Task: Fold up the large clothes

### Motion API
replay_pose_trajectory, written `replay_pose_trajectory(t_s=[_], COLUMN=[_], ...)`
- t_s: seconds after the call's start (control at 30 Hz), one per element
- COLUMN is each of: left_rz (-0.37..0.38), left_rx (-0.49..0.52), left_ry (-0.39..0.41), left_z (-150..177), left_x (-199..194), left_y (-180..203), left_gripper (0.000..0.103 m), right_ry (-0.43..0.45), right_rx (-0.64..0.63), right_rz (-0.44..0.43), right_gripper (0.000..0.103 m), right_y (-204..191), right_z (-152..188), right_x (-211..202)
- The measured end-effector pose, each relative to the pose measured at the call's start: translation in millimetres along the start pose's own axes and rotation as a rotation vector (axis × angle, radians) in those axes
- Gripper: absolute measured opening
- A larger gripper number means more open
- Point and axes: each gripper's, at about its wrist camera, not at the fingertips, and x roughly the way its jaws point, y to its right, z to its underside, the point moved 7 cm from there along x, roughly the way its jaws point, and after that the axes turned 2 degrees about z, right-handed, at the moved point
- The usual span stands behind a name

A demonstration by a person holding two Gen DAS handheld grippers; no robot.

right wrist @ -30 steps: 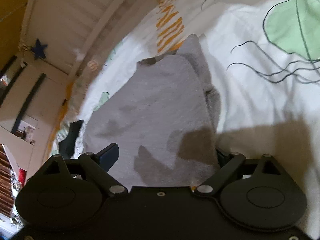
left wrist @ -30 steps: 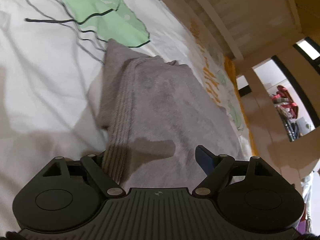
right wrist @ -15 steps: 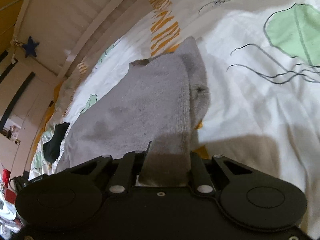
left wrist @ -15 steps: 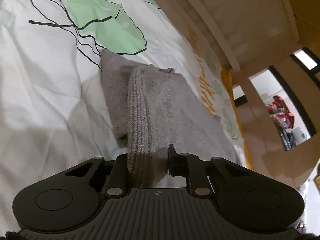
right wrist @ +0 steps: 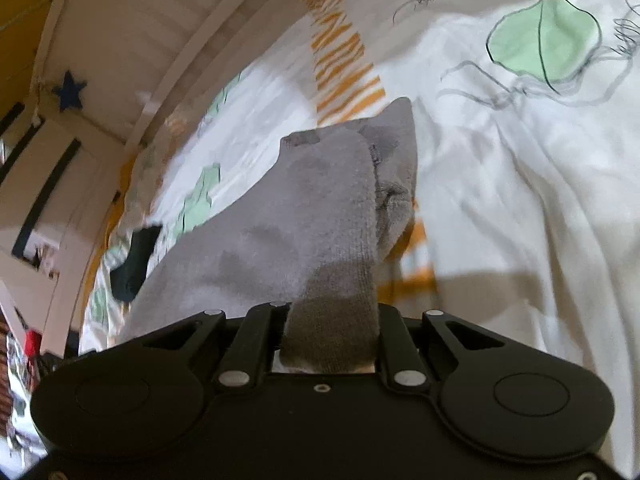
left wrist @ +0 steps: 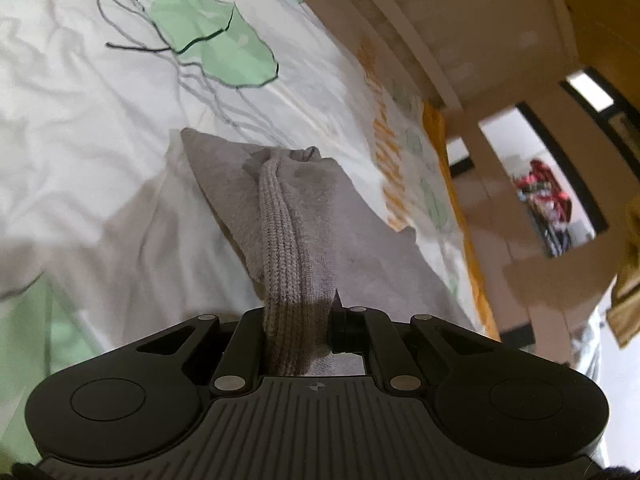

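A grey fleecy garment with a ribbed hem lies folded on the bed. My left gripper is shut on its ribbed hem and holds that edge lifted off the sheet. My right gripper is shut on the other near edge of the same grey garment, also raised. The cloth hangs stretched between the grippers and its far end, which rests on the bed. The fingertips are hidden by the cloth.
The bed has a white duvet printed with green jellyfish and orange stripes. A wooden slatted bed rail runs along the far side. A dark cloth item lies on the bed at the left of the right wrist view.
Both grippers went from open over the garment to shut on its near edge, then lifted it. The cloth has bunched and risen off the duvet.
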Motion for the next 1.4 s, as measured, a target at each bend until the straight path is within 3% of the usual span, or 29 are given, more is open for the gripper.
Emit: replay_pose_trajectory(t_s=[0.13, 0.2, 0.27, 0.3, 0.37, 0.43, 0.5, 0.57, 0.67, 0.8, 0.87, 1.07, 1.17, 1.23, 1.33, 1.4], left_rz=[-0.035, -0.133, -0.253, -0.274, -0.270, -0.303, -0.315, -0.323, -0.321, -0.312, -0.284, -0.159, -0.152, -0.167, -0.096, -0.076], left_rx=[0.012, 0.052, 0.069, 0.071, 0.060, 0.092, 0.139, 0.192, 0.283, 0.410, 0.474, 0.659, 0.639, 0.550, 0.413, 0.397], left_ry=[-0.049, -0.072, -0.098, -0.093, -0.062, -0.004, 0.062, 0.115, 0.155, 0.178, 0.175, 0.135, 0.107, 0.129, 0.132, 0.141], left_z=[17, 25, 29, 29, 26, 20, 15, 9, -1, -11, -11, 7, 8, 0, -7, -8], left_x=[-12, -8, 1, 4, 1, -9, -21, -31, -34, -14, 0, 60, 87, 95, 99, 98], left_y=[-9, -21, -37, -42, -42, -35, -23, -7, 18, 51, 65, 90, 75, 52, 26, 24], left_gripper=[0.010, 0.013, 0.028, 0.029, 0.030, 0.030, 0.030, 0.036, 0.049, 0.050, 0.054, 0.055, 0.055, 0.055, 0.055, 0.055], right_ry=[-0.072, -0.115, -0.161, -0.178, -0.174, -0.151, -0.111, -0.073, 0.001, 0.099, 0.117, 0.106, 0.090, 0.080, 0.071, 0.065], right_rx=[0.001, 0.004, -0.022, -0.039, -0.030, -0.032, -0.072, -0.108, -0.168, -0.287, -0.327, -0.422, -0.459, -0.485, -0.523, -0.538], right_rz=[0.009, 0.025, 0.100, 0.146, 0.158, 0.175, 0.203, 0.220, 0.228, 0.233, 0.216, 0.167, 0.150, 0.146, 0.148, 0.146], right_gripper=[0.021, 0.022, 0.036, 0.037, 0.037, 0.058, 0.074, 0.074, 0.074, 0.074, 0.074, 0.074, 0.074, 0.074, 0.074, 0.074], right_y=[1, 3, 12, 17, 18, 16, 12, 8, 0, -25, -38, -64, -73, -77, -79, -80], right_z=[27, 38, 48, 50, 48, 43, 37, 31, 24, 15, 11, 9, 12, 13, 16, 17], right_x=[-14, -14, -7, -2, 2, -4, -15, -27, -43, -46, -39, -6, 6, 12, 17, 22])
